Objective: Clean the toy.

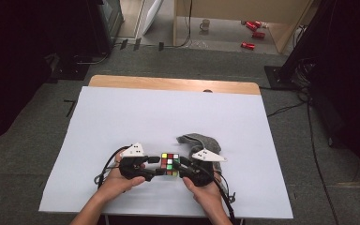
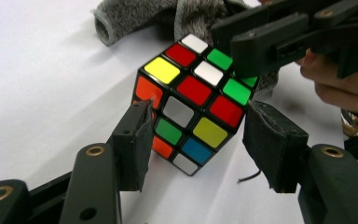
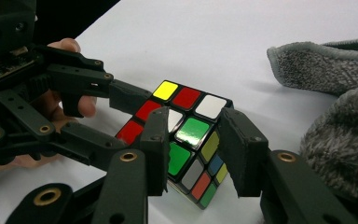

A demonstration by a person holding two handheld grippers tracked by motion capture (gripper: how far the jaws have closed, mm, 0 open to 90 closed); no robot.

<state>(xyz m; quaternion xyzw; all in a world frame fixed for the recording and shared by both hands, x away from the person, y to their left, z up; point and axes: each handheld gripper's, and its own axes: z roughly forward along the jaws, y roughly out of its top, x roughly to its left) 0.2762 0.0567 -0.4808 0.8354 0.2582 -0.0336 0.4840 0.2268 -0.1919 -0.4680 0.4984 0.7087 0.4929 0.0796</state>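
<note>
Tools point(image 1: 157, 166) point(image 1: 182, 167) both clamp the cube point(image 1: 170, 164); its underside stays hidden; sock point(image 1: 201, 140) partly hidden.

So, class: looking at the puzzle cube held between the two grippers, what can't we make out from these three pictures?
- Cube underside: rests on the table, hidden in all views.
- Left gripper pad contact: high view too small.
- Grey cloth: cut off by the right gripper view's edge.
- Red items on the floor: too small to identify.

Grey carpet point(image 1: 37, 154) is covering the floor around the white-topped table point(image 1: 136, 112). A mug point(image 1: 205, 24) and red cans point(image 1: 253, 33) are lying beyond, under a wooden bench point(image 1: 234, 9).
</note>
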